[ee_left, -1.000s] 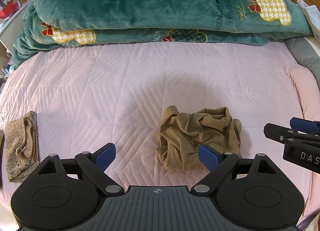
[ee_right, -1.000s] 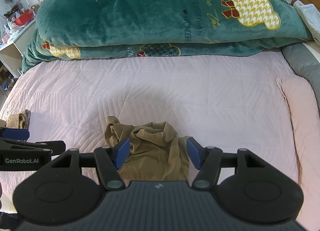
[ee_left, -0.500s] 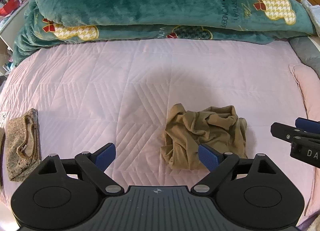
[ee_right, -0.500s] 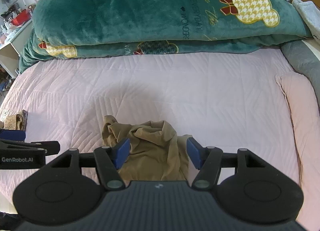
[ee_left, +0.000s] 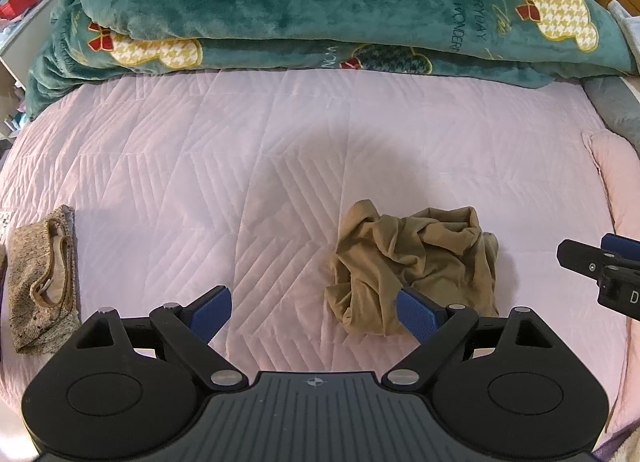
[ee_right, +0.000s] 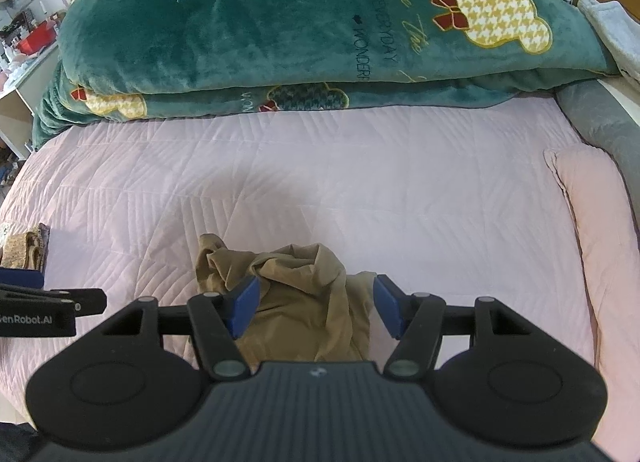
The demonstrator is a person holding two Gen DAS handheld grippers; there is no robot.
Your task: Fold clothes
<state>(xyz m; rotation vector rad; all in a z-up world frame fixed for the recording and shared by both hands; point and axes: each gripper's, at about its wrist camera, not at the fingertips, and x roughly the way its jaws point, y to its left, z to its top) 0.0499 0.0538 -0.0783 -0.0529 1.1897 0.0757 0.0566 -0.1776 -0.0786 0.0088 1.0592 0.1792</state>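
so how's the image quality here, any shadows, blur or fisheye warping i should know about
Left wrist view: sharp; a soft grey shadow falls on the pink quilt beyond the crumpled tan garment; fisheye bends the green blanket and bed edges. Right wrist view: also sharp, with the same soft shadow, no glare, dark vignette in the corners, and the left gripper cut off at the frame edge.

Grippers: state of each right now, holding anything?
Left gripper: open, holding nothing, over the pink quilt.
Right gripper: open, holding nothing, jaws either side of the crumpled tan garment.
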